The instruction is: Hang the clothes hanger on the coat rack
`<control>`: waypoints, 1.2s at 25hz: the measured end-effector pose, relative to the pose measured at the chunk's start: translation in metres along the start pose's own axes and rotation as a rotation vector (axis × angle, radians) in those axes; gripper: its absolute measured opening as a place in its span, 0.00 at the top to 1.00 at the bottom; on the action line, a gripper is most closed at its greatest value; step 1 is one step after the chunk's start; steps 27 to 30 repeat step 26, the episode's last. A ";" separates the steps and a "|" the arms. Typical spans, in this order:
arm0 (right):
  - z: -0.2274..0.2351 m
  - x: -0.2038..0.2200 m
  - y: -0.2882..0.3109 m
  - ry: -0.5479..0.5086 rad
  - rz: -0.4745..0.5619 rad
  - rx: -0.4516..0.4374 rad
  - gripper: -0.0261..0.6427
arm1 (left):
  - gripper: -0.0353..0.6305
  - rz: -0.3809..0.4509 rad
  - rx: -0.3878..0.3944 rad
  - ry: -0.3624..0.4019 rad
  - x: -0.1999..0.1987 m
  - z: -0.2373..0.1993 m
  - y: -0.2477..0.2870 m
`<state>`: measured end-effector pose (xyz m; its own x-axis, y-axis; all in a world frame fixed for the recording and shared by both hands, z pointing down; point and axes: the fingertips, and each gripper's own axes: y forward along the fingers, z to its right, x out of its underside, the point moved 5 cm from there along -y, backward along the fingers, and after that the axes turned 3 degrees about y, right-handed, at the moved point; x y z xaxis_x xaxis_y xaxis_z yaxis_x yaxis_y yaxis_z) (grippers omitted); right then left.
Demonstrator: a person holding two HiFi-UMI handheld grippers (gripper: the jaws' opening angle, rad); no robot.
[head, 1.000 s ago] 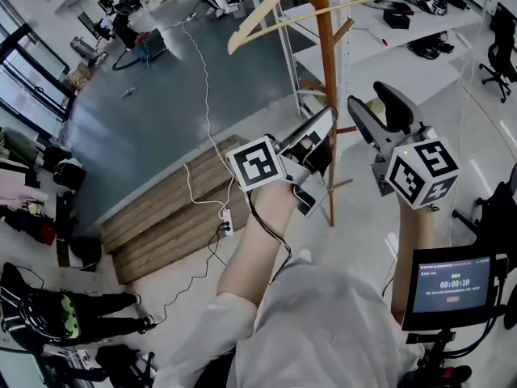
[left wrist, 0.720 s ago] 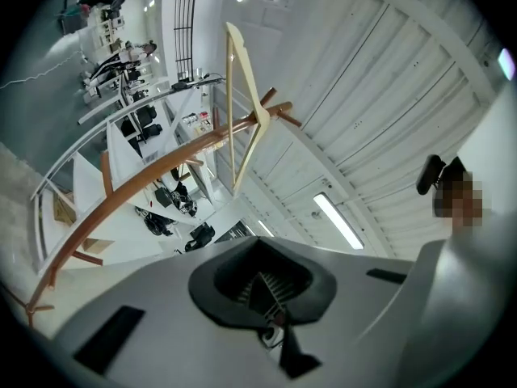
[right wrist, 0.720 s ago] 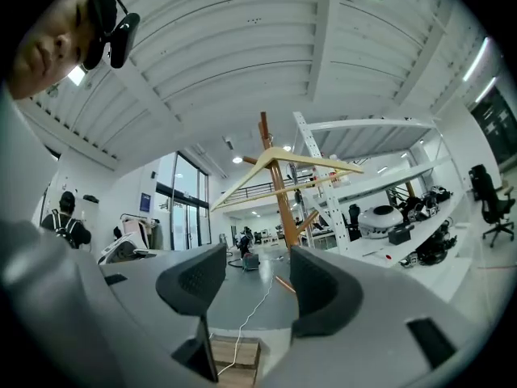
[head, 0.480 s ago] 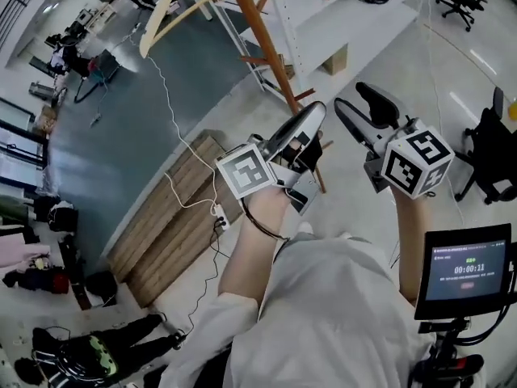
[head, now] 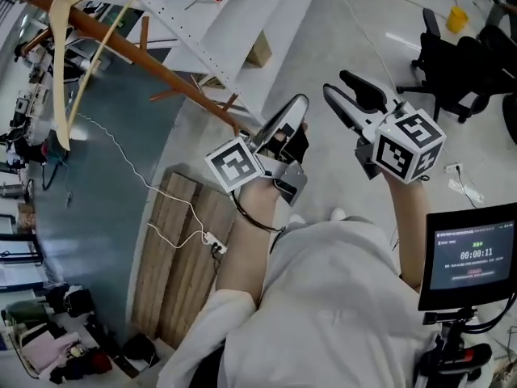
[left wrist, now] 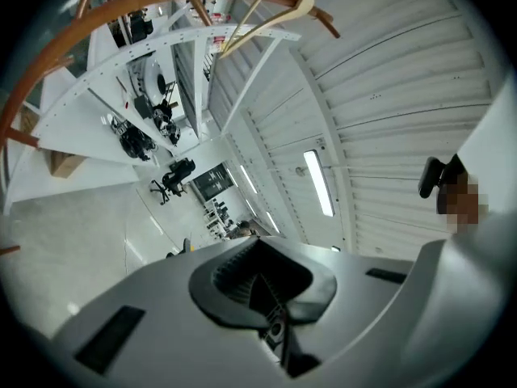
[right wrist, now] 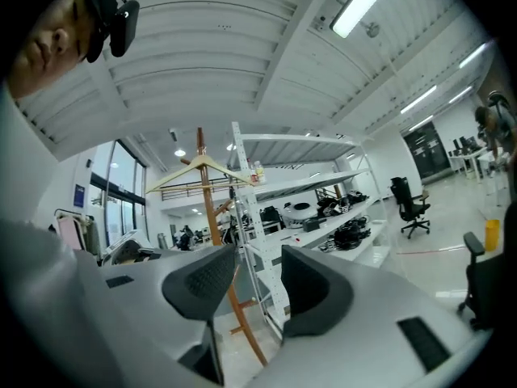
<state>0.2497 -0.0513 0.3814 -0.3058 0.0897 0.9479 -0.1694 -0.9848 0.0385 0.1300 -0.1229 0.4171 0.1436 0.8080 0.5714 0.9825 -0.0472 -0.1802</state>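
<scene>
A pale wooden clothes hanger [head: 58, 63] hangs at the top of the brown coat rack [head: 137, 59], far up and left of both grippers in the head view. My left gripper [head: 297, 105] is shut, its pads together with nothing in them [left wrist: 258, 273]. To its right, my right gripper [head: 334, 82] has a gap between its jaws, which are closing on nothing. The right gripper view looks between the pads [right wrist: 257, 277] at the coat rack [right wrist: 212, 208] with the hanger [right wrist: 198, 172] on its top. The left gripper view shows the hanger [left wrist: 266, 6] overhead.
White perforated shelving [head: 218, 14] stands behind the rack. A wooden pallet [head: 174, 249] with a white cable and power strip [head: 212, 241] lies on the floor at left. Black office chairs [head: 452, 55] stand at right. A timer screen [head: 472, 253] sits at lower right.
Both grippers have come down and away from the rack. The rack and hanger have slid to the upper left of the head view. The right jaws have narrowed.
</scene>
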 end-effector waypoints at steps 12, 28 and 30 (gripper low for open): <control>0.066 -0.001 -0.060 0.011 0.027 0.211 0.75 | 0.94 -0.139 0.076 -0.024 0.036 0.000 0.075; 0.073 0.003 -0.064 0.086 0.086 0.228 0.75 | 0.94 -0.116 0.113 -0.099 0.036 -0.008 0.092; 0.073 0.003 -0.064 0.086 0.086 0.228 0.75 | 0.94 -0.116 0.113 -0.099 0.036 -0.008 0.092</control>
